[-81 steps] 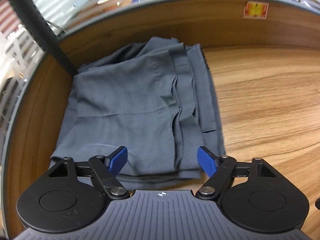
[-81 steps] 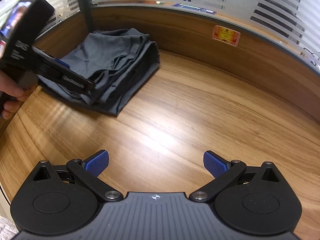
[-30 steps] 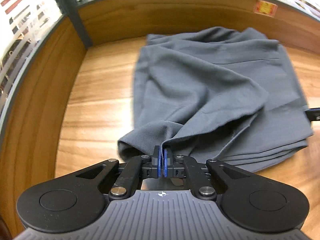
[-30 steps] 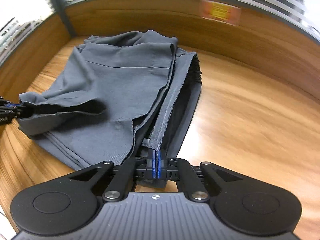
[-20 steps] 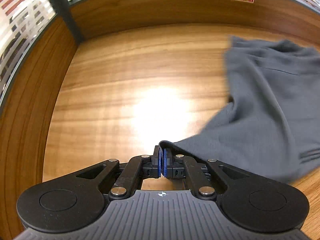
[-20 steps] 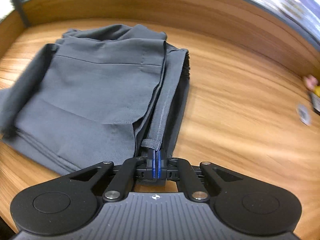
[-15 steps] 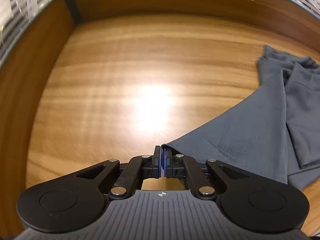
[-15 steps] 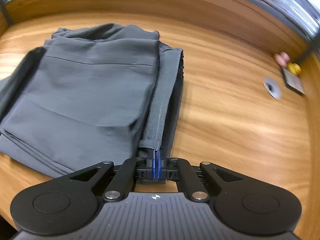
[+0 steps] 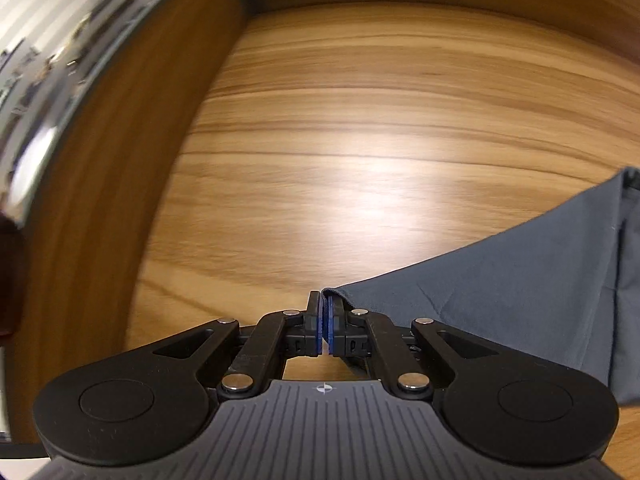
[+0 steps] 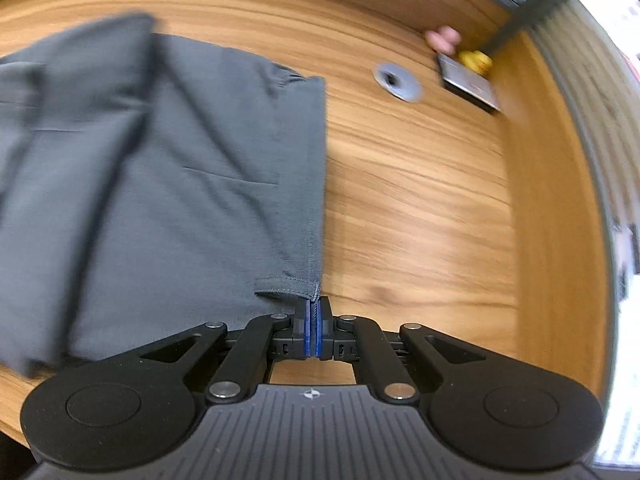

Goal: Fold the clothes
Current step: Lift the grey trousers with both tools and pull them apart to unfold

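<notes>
One grey garment [image 10: 168, 200] — two corners pinched: left gripper [image 9: 323, 322] one, right gripper [image 10: 313, 326] the other.

A wooden tabletop [image 9: 360, 120] with streaked grain fills both views — a bright patch of glare [image 9: 360, 204] lies on it. A raised wooden rim [image 9: 120, 152] curves around, with striped frosted glass [image 9: 60, 40] behind. A grey grommet [image 10: 397, 80] sits in the surface.
</notes>
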`<state>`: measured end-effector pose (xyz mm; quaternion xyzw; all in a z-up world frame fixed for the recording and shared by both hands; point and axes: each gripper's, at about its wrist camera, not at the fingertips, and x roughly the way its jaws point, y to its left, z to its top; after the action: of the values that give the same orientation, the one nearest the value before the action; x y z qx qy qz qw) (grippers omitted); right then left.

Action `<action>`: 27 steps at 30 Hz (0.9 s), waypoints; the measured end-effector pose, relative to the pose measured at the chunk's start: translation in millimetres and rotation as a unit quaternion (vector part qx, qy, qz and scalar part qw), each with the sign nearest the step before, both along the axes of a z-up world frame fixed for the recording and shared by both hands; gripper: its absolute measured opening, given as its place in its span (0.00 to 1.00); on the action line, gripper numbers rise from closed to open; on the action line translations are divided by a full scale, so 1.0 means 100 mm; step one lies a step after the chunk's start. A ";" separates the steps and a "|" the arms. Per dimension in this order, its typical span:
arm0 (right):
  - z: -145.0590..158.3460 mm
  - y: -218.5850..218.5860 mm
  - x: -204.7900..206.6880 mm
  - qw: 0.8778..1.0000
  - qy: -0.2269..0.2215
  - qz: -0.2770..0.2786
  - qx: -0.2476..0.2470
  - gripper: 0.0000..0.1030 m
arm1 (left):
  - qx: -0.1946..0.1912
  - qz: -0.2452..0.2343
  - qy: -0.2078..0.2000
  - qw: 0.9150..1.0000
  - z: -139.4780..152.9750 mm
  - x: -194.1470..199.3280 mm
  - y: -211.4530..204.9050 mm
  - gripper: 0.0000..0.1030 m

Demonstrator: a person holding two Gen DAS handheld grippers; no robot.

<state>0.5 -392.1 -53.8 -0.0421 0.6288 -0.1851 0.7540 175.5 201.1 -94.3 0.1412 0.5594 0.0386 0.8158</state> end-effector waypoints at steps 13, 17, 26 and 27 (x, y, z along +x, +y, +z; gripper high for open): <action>-0.14 -0.93 -0.60 0.989 0.085 -0.076 -0.096 0.02 | 0.062 0.042 0.015 0.997 0.08 -0.12 0.56 0.03; -0.20 -1.16 -0.80 0.983 0.112 -0.108 -0.094 0.03 | 0.052 0.056 0.030 0.997 0.04 -0.16 0.67 0.03; -0.16 -1.22 -1.01 0.980 0.126 -0.125 -0.090 0.03 | 0.051 0.066 0.041 0.996 0.03 -0.34 0.72 0.05; -0.15 -1.22 -1.03 0.980 0.124 -0.126 -0.090 0.04 | 0.049 0.068 0.040 0.996 0.04 -0.36 0.73 0.05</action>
<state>-102.0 -514.0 -69.0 -0.0528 0.6989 -0.3272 0.6338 139.2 273.8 -90.1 0.1439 0.5976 0.1150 0.7803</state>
